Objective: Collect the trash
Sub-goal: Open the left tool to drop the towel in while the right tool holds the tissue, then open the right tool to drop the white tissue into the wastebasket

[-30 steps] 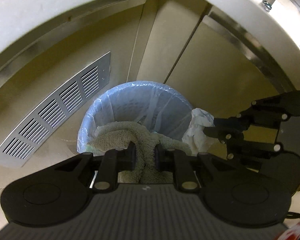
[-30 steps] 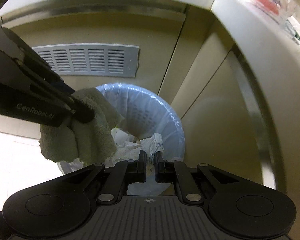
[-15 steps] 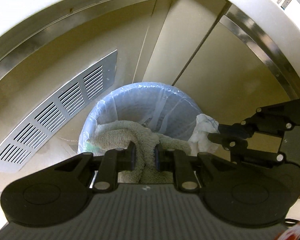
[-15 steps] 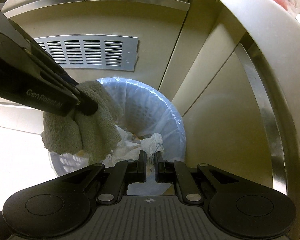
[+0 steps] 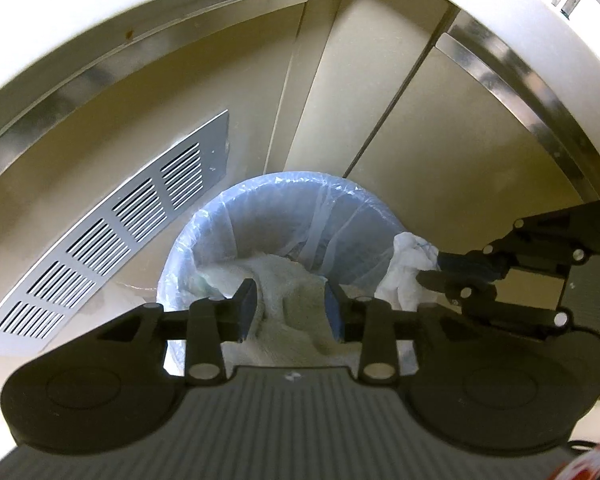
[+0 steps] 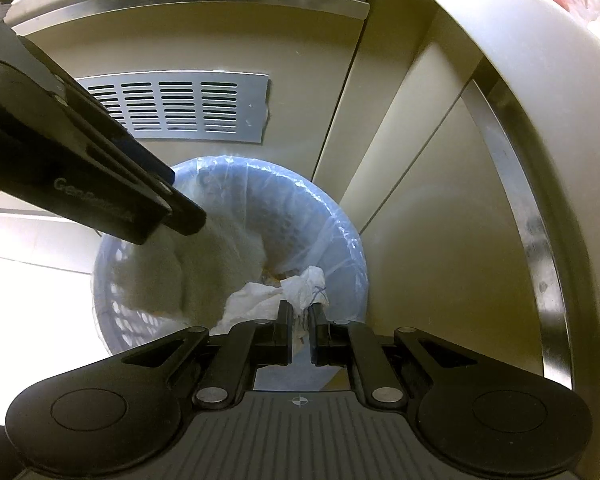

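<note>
A round bin with a pale blue plastic liner (image 5: 284, 204) (image 6: 340, 240) stands on the floor against beige cabinet doors. My left gripper (image 5: 291, 306) is open above the bin, and a grey-green towel (image 5: 300, 300) (image 6: 204, 272), blurred by motion, drops from between its jaws into the bin. My right gripper (image 6: 300, 330) is shut on a crumpled white tissue (image 6: 300, 288) (image 5: 408, 264) and holds it over the bin's right rim. The left gripper also shows in the right wrist view (image 6: 180, 212).
A metal vent grille (image 5: 112, 236) (image 6: 172, 108) sits in the cabinet panel left of the bin. A white countertop edge (image 6: 520, 28) curves overhead at the right. Bright floor tiles (image 6: 28, 248) lie at the left.
My left gripper has opened and let go of the towel, which is now falling into the bin. Both grippers have stayed over the bin; the right one still holds the tissue.
</note>
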A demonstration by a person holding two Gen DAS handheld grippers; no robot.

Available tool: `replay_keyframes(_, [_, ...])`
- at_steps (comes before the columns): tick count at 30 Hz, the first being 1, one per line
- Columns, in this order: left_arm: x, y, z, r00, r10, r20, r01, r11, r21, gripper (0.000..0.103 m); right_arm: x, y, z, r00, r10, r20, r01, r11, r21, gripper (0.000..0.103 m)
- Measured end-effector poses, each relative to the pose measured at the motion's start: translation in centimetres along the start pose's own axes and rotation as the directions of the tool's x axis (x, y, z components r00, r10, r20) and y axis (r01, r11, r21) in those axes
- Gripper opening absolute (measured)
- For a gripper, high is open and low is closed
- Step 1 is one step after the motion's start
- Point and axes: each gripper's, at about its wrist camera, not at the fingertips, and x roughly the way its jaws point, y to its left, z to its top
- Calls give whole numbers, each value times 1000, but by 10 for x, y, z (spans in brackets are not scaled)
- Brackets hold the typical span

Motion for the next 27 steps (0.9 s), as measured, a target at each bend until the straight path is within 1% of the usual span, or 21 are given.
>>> replay_keyframes(18, [-27, 29, -19, 998, 70, 11, -68, 994, -81, 33, -2, 4, 2, 1000, 9, 24, -9, 1000, -12, 8])
replay_keyframes(27, [-39, 35, -19, 997, 77, 23, -75, 993, -94, 33, 1, 6, 4, 1000, 10, 30, -10, 1000, -4, 8])
